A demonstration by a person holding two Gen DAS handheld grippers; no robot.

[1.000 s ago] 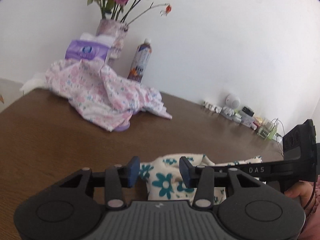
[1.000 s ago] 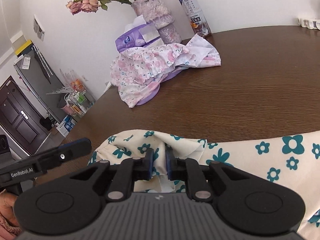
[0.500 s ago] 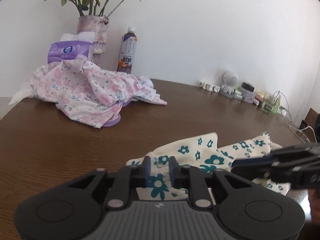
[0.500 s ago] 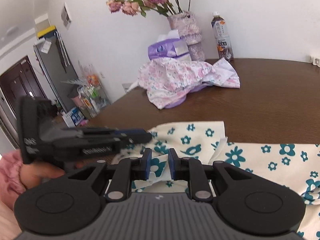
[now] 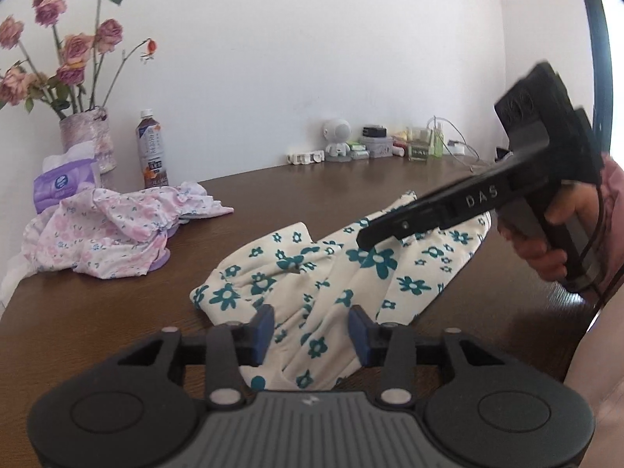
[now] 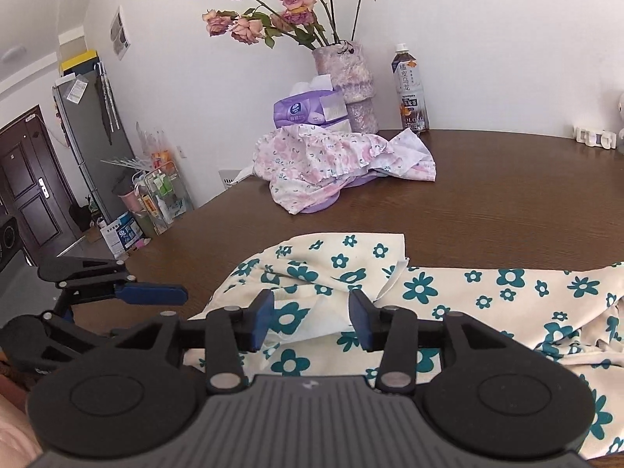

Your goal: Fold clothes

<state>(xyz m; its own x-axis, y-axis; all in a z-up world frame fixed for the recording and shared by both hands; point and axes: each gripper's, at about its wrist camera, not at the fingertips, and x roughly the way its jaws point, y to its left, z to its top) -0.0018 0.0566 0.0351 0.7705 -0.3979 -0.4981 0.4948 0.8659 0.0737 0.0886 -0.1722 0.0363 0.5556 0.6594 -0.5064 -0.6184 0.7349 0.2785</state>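
Two tools, left (image 5: 311, 329) and right (image 6: 311, 314), both spread wide, gripping nothing. Cream garment (image 6: 448, 296) rumpled at near edge of surface (image 6: 487, 195), barely folded. Pink one (image 6: 331, 163) heaped at far edge, untouched.

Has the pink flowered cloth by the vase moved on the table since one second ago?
No. The pink flowered cloth lies heaped against the purple tissue pack below the vase, as before; only the camera's viewpoint changed.
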